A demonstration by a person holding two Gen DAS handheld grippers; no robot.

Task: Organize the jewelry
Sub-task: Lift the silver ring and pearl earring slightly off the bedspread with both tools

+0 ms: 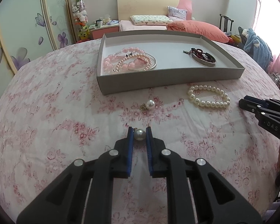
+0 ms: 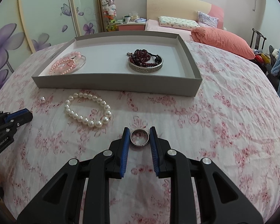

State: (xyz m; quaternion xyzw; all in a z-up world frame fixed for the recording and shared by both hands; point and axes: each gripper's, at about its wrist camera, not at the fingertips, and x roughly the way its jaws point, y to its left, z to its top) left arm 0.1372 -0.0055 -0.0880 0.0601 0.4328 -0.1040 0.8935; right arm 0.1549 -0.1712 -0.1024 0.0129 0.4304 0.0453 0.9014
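My left gripper (image 1: 139, 133) is shut on a pearl earring (image 1: 139, 134), low over the floral tablecloth. A second pearl earring (image 1: 149, 104) lies ahead of it. My right gripper (image 2: 139, 137) is shut on a silver ring (image 2: 139, 139) near the cloth. A white pearl bracelet (image 1: 208, 96) lies between the grippers, in front of the grey tray (image 1: 158, 82); it also shows in the right wrist view (image 2: 87, 110). The tray (image 2: 112, 83) holds pink bead bracelets with a silver bangle (image 1: 129, 60) at its left and dark red beads on a silver cuff (image 2: 145, 60) at its right.
The round table (image 1: 46, 112) is covered by a pink floral cloth. Behind it are a bed with an orange duvet (image 1: 196, 29), a nightstand (image 1: 104, 29) and a sliding wardrobe (image 1: 18, 37). A chair with clothes (image 1: 255, 44) stands at the right.
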